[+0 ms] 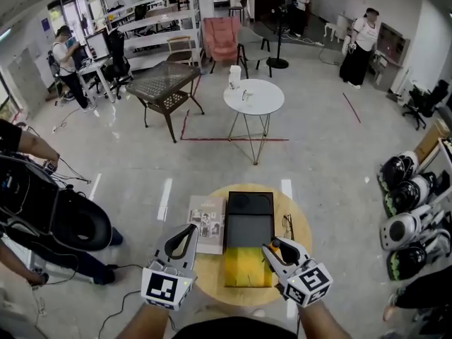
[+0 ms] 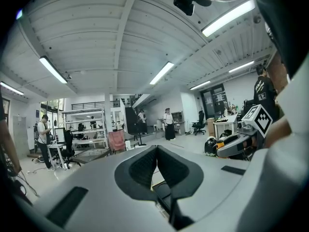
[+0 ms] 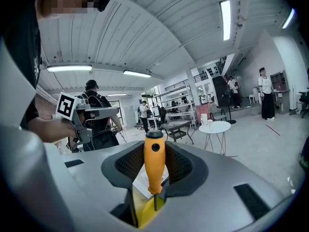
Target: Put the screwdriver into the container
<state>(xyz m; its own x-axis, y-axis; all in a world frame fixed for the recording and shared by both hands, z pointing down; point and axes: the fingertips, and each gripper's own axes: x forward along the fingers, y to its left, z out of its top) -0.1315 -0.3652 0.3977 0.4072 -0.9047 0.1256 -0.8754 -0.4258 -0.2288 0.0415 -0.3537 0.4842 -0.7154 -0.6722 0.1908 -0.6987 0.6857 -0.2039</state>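
1. At the far left of the head view, a seated person (image 1: pixel 42 210) with dark gear is cut off by the picture's edge, and only part of the body shows.
2. A book (image 1: pixel 206 223) lies on the left part of the round wooden table (image 1: pixel 210 274). Its near corner is hidden by the left gripper (image 1: pixel 191 229).
3. The left gripper's tongs are pressed together with nothing between them. In the left gripper view the two dark pads (image 2: pixel 145 168) meet along a line. Most of the table below is blocked by the gripper's grey body, and only a sliver of a dark edge shows beneath the jaws.
4. The container (image 1: pixel 248 224) stands in the middle of the table, between the two grippers. Its far part is black and its near part yellow. What the inside holds, if anything, is hard to make out.
5. The right gripper (image 1: pixel 272 247) has its tongs clamped on the screwdriver (image 3: pixel 154 163), which stands upright with its orange handle between the pads and its thin shaft pointing down. The shaft tip hangs over the yellow part of the container at its right edge. I cannot tell whether it touches.
6. A pair of glasses (image 1: pixel 288 226) lies just right of the container, faint and small.
7. At the right edge, rounded black-and-white devices (image 1: pixel 406 203) are partly cut off, and I cannot tell what they are.
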